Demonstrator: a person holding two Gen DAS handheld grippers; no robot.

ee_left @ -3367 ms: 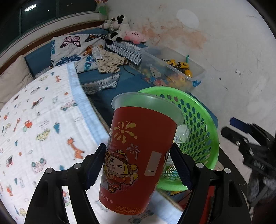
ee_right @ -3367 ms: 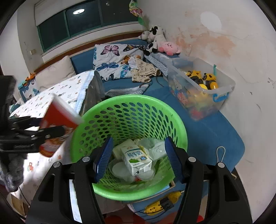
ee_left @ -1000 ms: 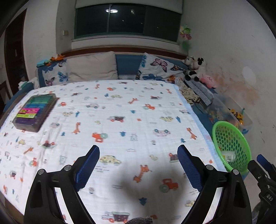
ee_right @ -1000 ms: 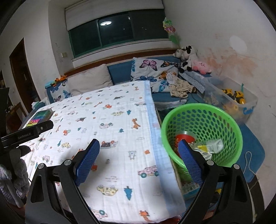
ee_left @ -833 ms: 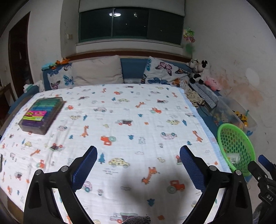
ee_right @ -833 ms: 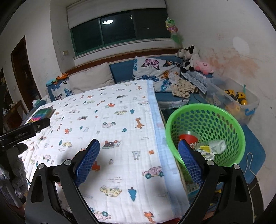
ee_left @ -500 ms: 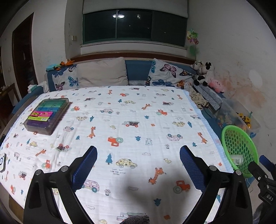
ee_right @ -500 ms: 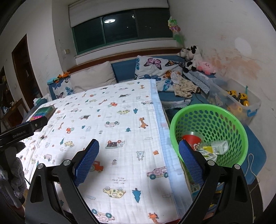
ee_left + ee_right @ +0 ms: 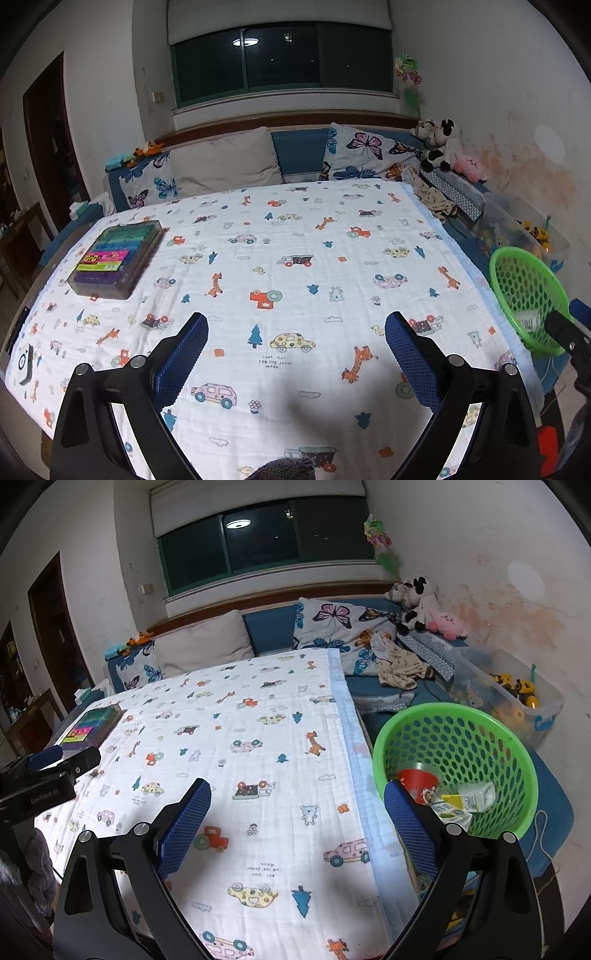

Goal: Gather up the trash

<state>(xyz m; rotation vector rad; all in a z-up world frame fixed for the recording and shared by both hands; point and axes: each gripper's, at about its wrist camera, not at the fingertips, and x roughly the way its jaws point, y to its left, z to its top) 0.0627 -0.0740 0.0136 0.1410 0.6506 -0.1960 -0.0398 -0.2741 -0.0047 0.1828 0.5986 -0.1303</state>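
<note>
Both my grippers hang wide apart and hold nothing, over the bed.

My left gripper (image 9: pixel 295 354) and right gripper (image 9: pixel 297 830) hover above one white cartoon-printed blanket (image 9: pixel 295 266). One round green perforated plastic basket (image 9: pixel 515 760) stands just beside the bed's right edge, holding one red printed paper cup (image 9: pixel 417 779) and crumpled wrappers (image 9: pixel 465 799). One clear case of coloured pieces (image 9: pixel 118 258) lies far left.

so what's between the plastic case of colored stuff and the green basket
Only the printed blanket: in the left wrist view it runs bare of objects from the plastic case across to the green basket beside its far edge.
</note>
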